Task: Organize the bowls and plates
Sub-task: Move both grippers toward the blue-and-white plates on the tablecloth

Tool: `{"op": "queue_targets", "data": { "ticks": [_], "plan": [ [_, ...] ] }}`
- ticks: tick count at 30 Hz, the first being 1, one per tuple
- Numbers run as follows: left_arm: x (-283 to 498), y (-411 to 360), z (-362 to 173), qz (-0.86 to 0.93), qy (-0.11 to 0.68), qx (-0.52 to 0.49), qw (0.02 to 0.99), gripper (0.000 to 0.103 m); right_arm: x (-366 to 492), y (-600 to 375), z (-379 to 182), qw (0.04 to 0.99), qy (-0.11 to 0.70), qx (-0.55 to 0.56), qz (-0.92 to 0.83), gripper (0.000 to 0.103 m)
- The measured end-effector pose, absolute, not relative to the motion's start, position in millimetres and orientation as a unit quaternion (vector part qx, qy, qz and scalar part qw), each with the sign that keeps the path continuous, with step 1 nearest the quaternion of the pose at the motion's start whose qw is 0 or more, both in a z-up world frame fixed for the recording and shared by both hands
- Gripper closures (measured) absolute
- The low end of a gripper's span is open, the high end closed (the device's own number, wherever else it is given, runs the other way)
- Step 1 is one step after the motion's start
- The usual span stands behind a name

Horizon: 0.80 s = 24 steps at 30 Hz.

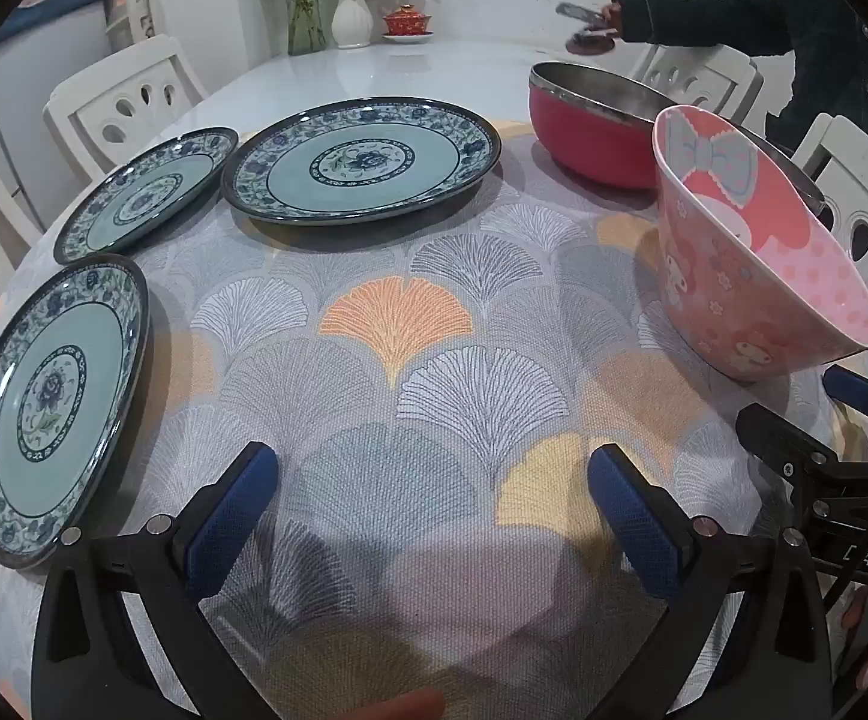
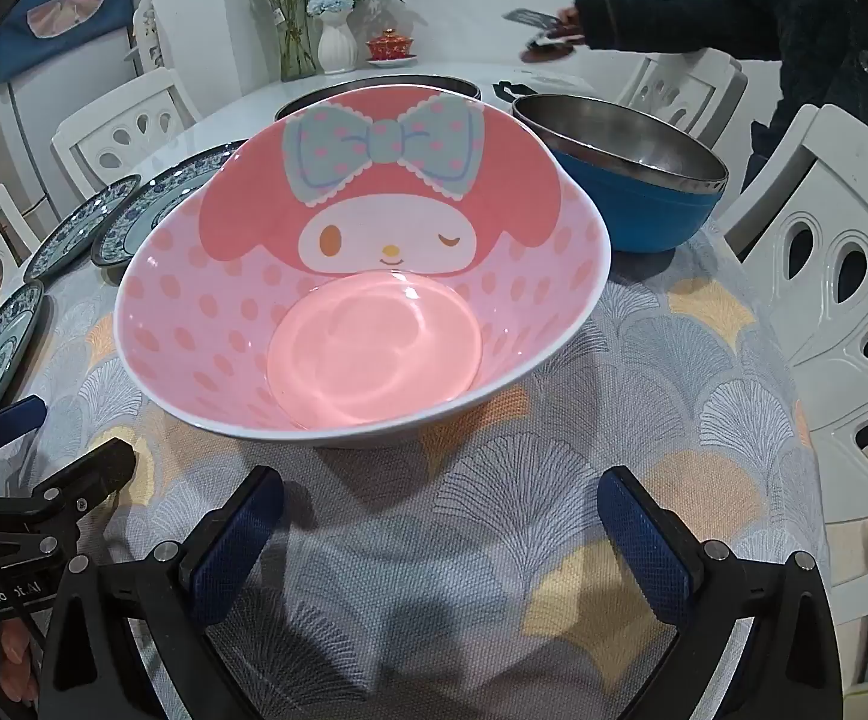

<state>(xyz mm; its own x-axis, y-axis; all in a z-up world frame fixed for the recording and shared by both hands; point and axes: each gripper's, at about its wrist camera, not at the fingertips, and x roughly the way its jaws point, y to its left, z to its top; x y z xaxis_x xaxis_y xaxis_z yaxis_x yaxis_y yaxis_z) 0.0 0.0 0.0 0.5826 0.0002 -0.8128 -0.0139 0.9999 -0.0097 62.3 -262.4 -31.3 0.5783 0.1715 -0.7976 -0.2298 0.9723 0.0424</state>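
Plates, three of them with blue flower rims, lie on the patterned tablecloth [image 1: 434, 360]: one plate [image 1: 53, 408] at the near left, a second plate [image 1: 146, 195] behind it, and a third plate [image 1: 362, 159] further toward the middle. None of them touches another. On the right side stands a pink cartoon bowl [image 2: 362, 276], upright and with nothing inside. Behind it there is a red bowl [image 1: 583, 126] with a metal inside, and in the right wrist view also a blue bowl [image 2: 637, 180] with a metal inside, just beside the pink one. The left gripper [image 1: 434, 510] hangs over the bare cloth, its fingers spread wide and holding nothing. The right gripper [image 2: 439, 540] is just in front of the pink bowl, also spread wide and not touching it. At the far end of the table stand a white vase [image 1: 351, 15] with flowers and a small red lidded cup [image 1: 407, 21].
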Motion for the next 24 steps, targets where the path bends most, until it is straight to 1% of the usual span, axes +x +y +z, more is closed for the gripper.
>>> {"op": "queue_targets", "data": {
  "ticks": [13, 15, 18, 20, 24],
  "plan": [
    [0, 0, 0, 0.005, 0.460, -0.005, 0.888, 0.000, 62, -262, -31, 0.887, 0.447, -0.033, 0.112, 0.000],
    [0, 0, 3, -0.005, 0.472, 0.004, 0.881, 0.000, 61, -262, -29, 0.878, 0.467, -0.024, 0.097, 0.000],
    [-7, 0, 4, -0.031, 0.496, 0.010, 0.868, 0.000, 61, -258, -27, 0.851, 0.521, -0.008, 0.055, 0.000],
    [-18, 0, 6, -0.038, 0.516, 0.022, 0.855, 0.000, 54, -261, -27, 0.838, 0.544, 0.026, 0.027, 0.000],
    [-42, 7, 23, -0.006, 0.546, 0.034, 0.837, 0.000, 49, -259, -24, 0.819, 0.572, 0.002, 0.051, 0.000]
  ]
}}
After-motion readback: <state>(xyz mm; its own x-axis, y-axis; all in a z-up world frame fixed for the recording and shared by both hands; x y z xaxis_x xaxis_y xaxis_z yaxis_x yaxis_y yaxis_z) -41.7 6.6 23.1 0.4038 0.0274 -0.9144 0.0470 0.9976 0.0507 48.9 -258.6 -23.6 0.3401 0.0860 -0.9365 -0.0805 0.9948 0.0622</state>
